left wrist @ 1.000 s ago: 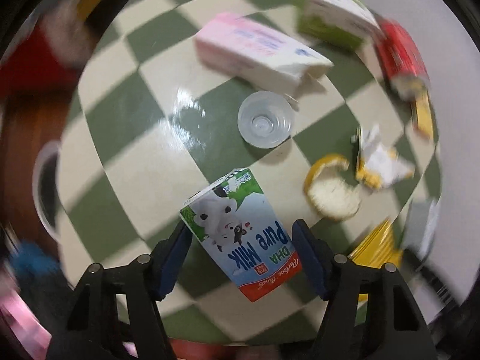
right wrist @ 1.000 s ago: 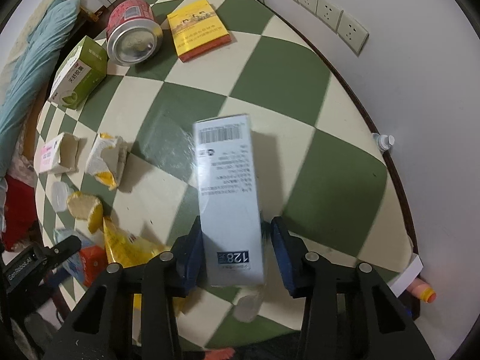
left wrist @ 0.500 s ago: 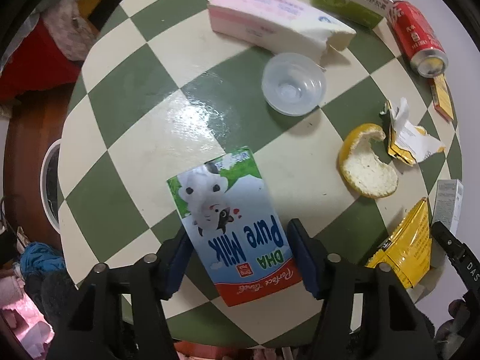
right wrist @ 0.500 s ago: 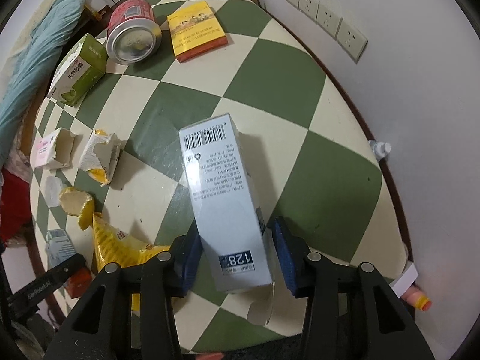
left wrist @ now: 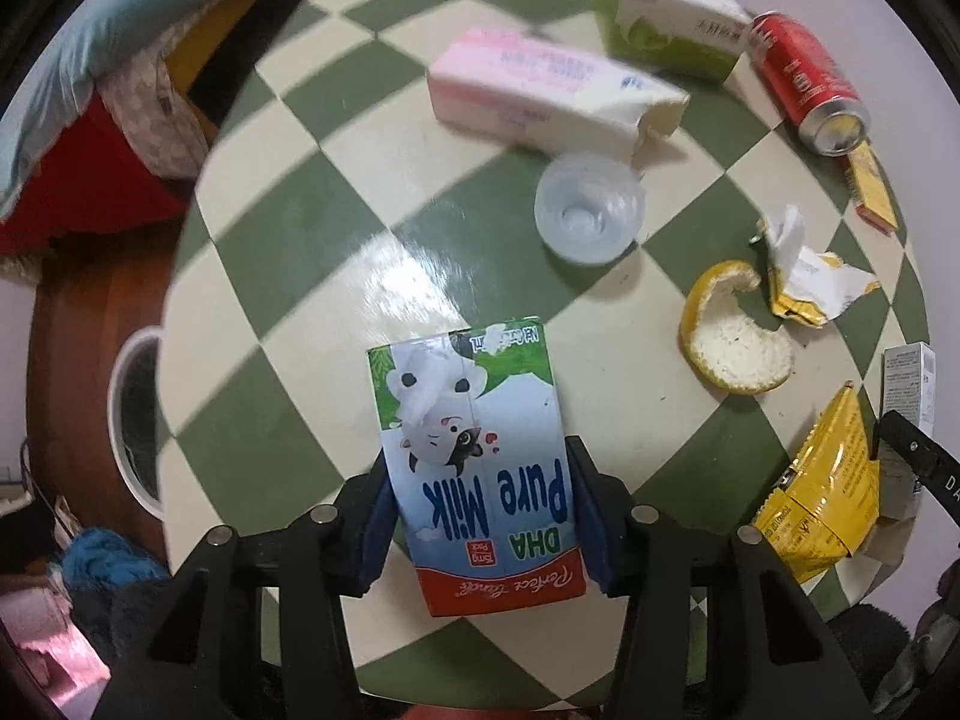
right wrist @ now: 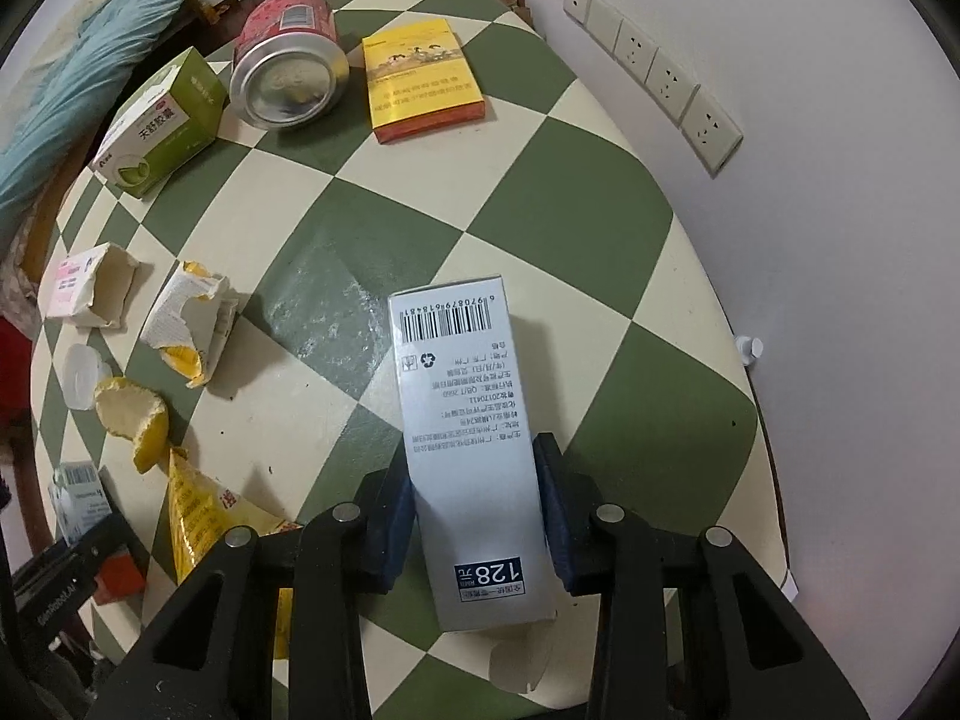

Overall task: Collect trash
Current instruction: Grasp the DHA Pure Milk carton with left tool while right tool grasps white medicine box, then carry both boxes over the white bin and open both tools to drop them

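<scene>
My left gripper [left wrist: 477, 516] is shut on a blue, white and green milk carton [left wrist: 474, 456] and holds it above the green and cream checked table [left wrist: 288, 276]. My right gripper [right wrist: 474, 510] is shut on a tall grey box [right wrist: 471, 438] with a barcode, held over the table's near right part [right wrist: 576, 216]. Loose trash lies on the table: a pink and white carton [left wrist: 540, 90], a clear plastic cup [left wrist: 588, 207], an orange peel [left wrist: 732, 342], a torn wrapper [left wrist: 804, 276], a red can [left wrist: 807, 84], a green box [left wrist: 666, 18] and a yellow bag [left wrist: 822, 486].
A white round bin rim [left wrist: 129, 420] stands on the floor left of the table. A yellow flat packet [right wrist: 420, 81] lies at the far edge by the wall. Wall sockets [right wrist: 654, 72] are on the right. Bedding and clothes [left wrist: 90, 120] lie beyond the table's left edge.
Both grippers have lifted their boxes and turned them straighter. The left view has swung so the bin rim at the left shows more fully.
</scene>
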